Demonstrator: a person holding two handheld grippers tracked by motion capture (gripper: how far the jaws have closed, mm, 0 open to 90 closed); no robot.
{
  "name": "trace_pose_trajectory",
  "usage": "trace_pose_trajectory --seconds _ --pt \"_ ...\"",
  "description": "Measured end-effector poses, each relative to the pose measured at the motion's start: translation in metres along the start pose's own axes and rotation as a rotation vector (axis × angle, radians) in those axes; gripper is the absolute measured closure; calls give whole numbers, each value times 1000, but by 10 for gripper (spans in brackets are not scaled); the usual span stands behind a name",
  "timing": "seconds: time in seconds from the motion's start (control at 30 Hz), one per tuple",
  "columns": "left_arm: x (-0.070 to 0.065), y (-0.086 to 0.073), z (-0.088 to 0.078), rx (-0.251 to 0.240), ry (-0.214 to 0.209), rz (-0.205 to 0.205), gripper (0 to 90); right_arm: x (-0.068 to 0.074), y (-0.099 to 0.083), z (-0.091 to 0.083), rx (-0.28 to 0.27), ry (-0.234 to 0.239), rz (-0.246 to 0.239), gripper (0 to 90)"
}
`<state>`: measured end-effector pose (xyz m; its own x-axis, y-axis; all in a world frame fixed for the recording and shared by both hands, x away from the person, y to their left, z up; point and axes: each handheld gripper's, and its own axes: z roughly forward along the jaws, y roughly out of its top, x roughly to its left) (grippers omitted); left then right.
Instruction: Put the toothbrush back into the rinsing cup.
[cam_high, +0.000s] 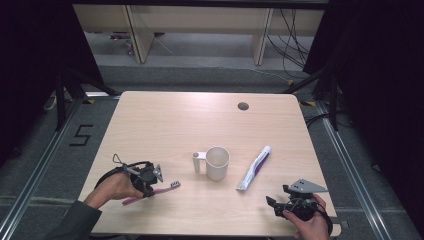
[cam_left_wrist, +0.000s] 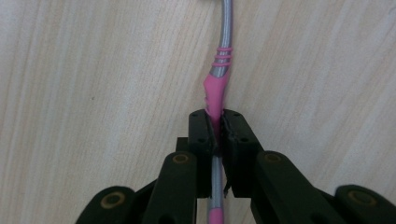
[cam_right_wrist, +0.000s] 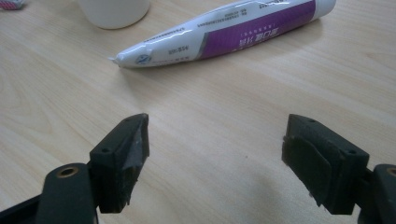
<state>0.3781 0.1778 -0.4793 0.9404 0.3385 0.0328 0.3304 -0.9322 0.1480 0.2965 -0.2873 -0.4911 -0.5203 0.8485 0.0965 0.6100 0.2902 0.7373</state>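
A pink and grey toothbrush (cam_high: 165, 188) lies on the wooden table (cam_high: 200, 120) at the front left. My left gripper (cam_high: 149, 184) is shut on its handle; in the left gripper view the pads pinch the pink grip (cam_left_wrist: 215, 95) with the neck running away from me. A white mug (cam_high: 217, 163) with its handle to the left stands in the middle. To its right lies a white and purple toothpaste tube (cam_high: 254, 168), also seen as the tube (cam_right_wrist: 224, 30) ahead of my right gripper (cam_right_wrist: 215, 154), which stands open and empty near the front right edge (cam_high: 272, 204).
A round cable hole (cam_high: 243, 106) sits near the table's far edge. Beyond the table are desk legs and cables on the grey floor. Dark curtains close both sides.
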Motion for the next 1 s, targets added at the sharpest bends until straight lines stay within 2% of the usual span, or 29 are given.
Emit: trace_pose_trajectory --seconds 0.03,0.07,0.13,0.17,0.2,0.23,0.27,0.33,0.37,0.47,0.53,0.6,0.63,0.67,0.77,0.8,0.83,0.87,0.9,0.93,1.0 --pt "0 0 0 3 0 -7 825 -3 0 0 -15 -9 -35 238" --pt "-1 0 1 -6 4 -13 826 -3 0 0 -18 -12 -34 238" --pt "-1 0 1 -3 3 -21 827 0 -1 0 -1 4 17 238" --pt "-1 0 1 -4 2 -22 828 -2 0 1 -12 5 -5 238" --pt "-1 0 1 -2 4 -21 828 -2 0 1 -16 6 -6 239" --pt "-1 0 0 -11 5 -25 828 -1 0 0 -11 6 5 239" --pt "-1 0 -2 -17 1 -23 828 -3 0 0 -22 -3 -26 239" --pt "-2 -1 -6 -52 1 -24 830 -4 0 0 -25 -6 -27 240" --pt "-4 -2 -8 -60 -10 -42 830 -3 0 0 -24 -10 -24 240" --pt "-5 -5 -15 -107 -5 -59 829 -4 0 0 -26 -10 -26 240" --pt "-6 -7 -21 -149 -2 -61 830 -4 0 -1 -22 -9 -18 240" --pt "-5 -9 -26 -196 5 -43 830 -4 0 -1 -21 -8 -19 240" --pt "-6 -11 -28 -219 2 -59 829 -4 0 -1 -24 -10 -18 240" --pt "-5 -12 -30 -235 9 -53 829 -4 0 -1 -21 -15 -22 240" --pt "-5 -18 -35 -297 29 -75 829 -2 0 -1 -13 1 15 240" --pt "-7 -20 -36 -331 36 -97 829 -5 0 -1 -27 -9 -21 240" --pt "-7 -21 -37 -359 50 -99 829 -5 0 -1 -26 -8 -17 240" --pt "-7 -23 -38 -392 60 -113 829 -3 0 -1 -16 3 16 240" --pt "-7 -24 -39 -415 63 -114 829 -2 0 -1 -13 5 22 240" --pt "-7 -25 -39 -452 73 -134 829 -5 0 0 -22 6 -8 240" --pt "-5 -28 -39 -503 89 -163 829 -5 0 0 -18 10 -8 240"
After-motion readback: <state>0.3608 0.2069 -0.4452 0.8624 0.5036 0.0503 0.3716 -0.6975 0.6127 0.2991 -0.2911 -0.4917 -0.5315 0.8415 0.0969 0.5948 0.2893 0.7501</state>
